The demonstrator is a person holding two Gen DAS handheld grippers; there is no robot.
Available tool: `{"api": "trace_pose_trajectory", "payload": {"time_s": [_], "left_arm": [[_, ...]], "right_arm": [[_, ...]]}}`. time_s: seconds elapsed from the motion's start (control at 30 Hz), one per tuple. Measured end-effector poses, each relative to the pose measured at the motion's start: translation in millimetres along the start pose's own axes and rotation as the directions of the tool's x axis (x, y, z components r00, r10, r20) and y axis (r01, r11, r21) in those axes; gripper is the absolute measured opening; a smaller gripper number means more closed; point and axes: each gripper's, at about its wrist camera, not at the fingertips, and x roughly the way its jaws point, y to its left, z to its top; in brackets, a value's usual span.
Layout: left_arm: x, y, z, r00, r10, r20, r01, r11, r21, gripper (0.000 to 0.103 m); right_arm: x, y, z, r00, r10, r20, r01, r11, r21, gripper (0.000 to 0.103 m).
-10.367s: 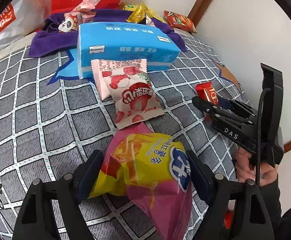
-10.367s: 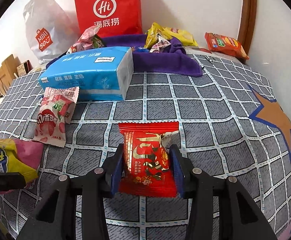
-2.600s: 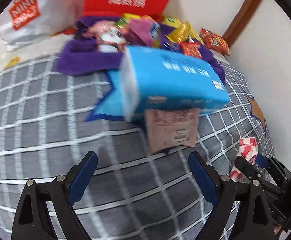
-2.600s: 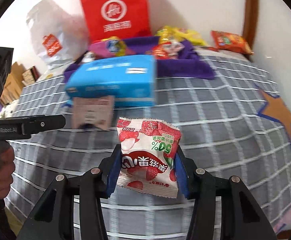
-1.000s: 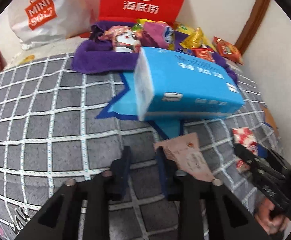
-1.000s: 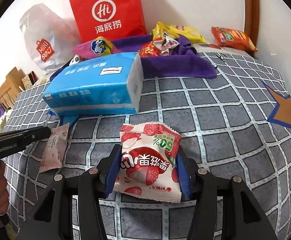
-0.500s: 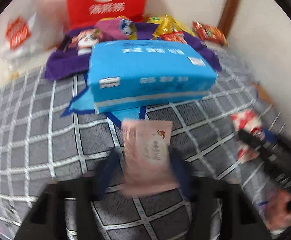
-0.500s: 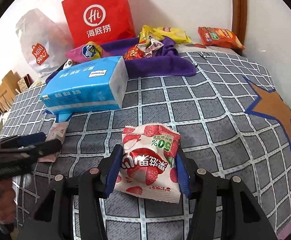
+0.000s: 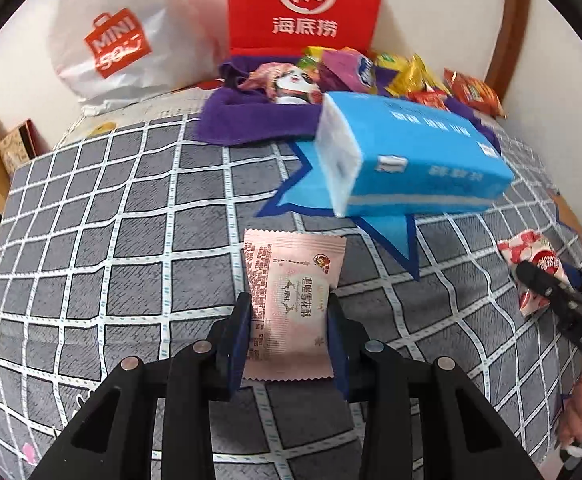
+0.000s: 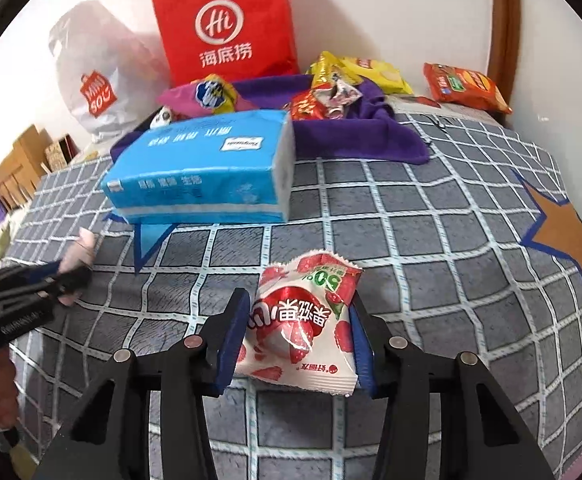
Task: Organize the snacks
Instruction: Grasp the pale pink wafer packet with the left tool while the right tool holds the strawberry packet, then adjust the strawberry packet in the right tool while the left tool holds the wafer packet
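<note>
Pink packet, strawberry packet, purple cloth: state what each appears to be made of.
Pink packet: looks like matte plastic film, possibly paper-faced; flat, with zigzag-cut ends and little glare.
Strawberry packet: glossy plastic film; bright glare spots, puffed body, crimped top seal.
Purple cloth: soft napped fabric, likely fleece or towelling; it lies in dull, rumpled folds with no shine.

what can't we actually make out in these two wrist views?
- Purple cloth, right wrist: its near left part sits behind the blue tissue pack.
- Pale pink snack packet, left wrist: its side edges are covered by the left gripper; small print is unreadable.
- Red-and-white strawberry candy bag, right wrist: right gripper hides its sides.
</note>
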Motion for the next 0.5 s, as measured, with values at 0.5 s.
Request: {"api": "trace_pose_trajectory", "payload": {"time_s": [0.5], "left_arm": [[-1,-2,-8,0.997,0.029,0.072,-0.030,0.999,0.015,0.039]], "right_arm": [[14,3,-6,1.000,0.008,0.004,-0.008,1.000,-0.004,0.048]]}}
